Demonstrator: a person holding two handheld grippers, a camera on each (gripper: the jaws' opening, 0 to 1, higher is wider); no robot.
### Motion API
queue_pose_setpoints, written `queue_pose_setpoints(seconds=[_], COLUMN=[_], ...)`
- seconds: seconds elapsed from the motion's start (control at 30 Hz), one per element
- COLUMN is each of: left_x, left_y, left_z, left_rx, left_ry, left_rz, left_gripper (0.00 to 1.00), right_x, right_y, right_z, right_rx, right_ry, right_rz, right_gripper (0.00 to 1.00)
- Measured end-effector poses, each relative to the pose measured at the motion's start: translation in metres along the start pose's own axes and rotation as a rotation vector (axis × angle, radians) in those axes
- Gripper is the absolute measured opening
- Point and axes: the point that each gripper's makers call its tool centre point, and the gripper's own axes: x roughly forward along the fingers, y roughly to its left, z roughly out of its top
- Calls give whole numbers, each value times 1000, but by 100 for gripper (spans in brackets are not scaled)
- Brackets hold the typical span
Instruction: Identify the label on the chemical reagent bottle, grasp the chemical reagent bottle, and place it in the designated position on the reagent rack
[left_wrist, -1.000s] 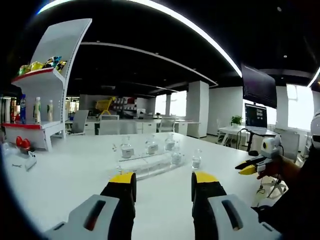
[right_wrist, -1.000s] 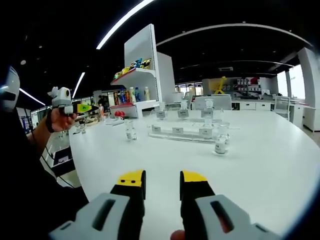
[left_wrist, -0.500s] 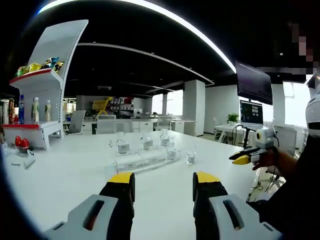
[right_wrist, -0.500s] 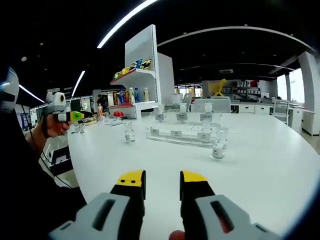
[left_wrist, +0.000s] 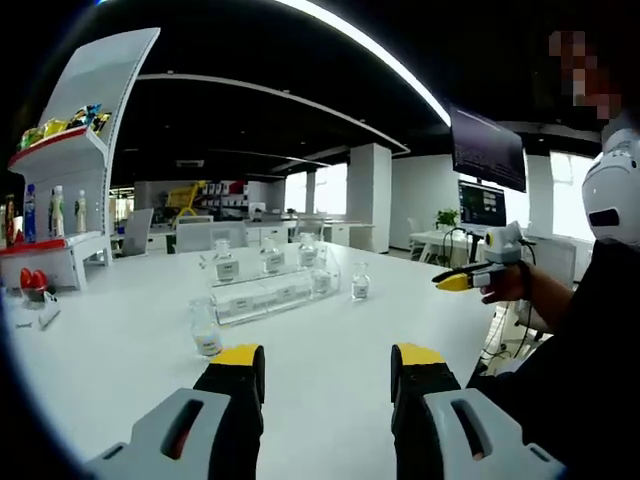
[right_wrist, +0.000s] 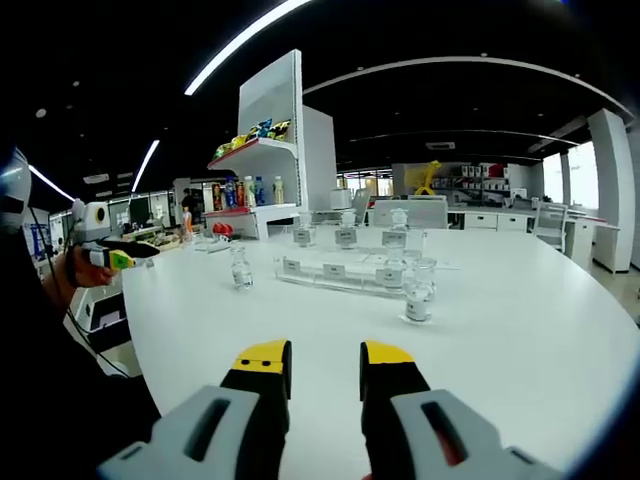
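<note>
My left fingers (left_wrist: 325, 365) stand apart with nothing between them above the near edge of the white counter (left_wrist: 120, 340), and my right fingers (right_wrist: 325, 360) are likewise parted and bare over its near edge. In the left gripper view, the clear reagent rack (left_wrist: 262, 297) sits toward the middle of the counter with labelled bottles on it, one reagent bottle (left_wrist: 205, 328) standing apart near its end and another (left_wrist: 360, 283) just beside its other end. My right gripper (left_wrist: 462, 282) hangs off the counter's side edge.
</note>
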Motion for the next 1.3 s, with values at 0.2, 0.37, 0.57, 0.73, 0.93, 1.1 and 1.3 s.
queue_pose_setpoints(seconds=[0.2,0.37,0.57,0.73,0.93,1.1,1.3], left_x=[3,4,1,0,-2,-2,0], left_y=[3,4,6,8,12,13,13], left_z=[0,-2,-1,-2,-3,-5,-6], left_rx=[-32,-41,-49,-54,-55,-59,-61], left_ry=[-12,-9,-15,-16,-11,-7,-2], left_rz=[-2,1,3,9,19,22,21], left_gripper=[51,51,51,51,51,50,50], right_x=[8,15,23,28,37,43,53], right_y=[-14,-31,-41,-49,-56,-63,-74], right_z=[6,15,22,24,23,26,29], right_rx=[2,-6,-15,-10,-10,-13,5], right_ry=[-16,-36,-44,-43,-35,-37,-43], right_rz=[-41,-88,-121,-144,-154,-166,-180], right_gripper=[27,27,27,27,27,27,27])
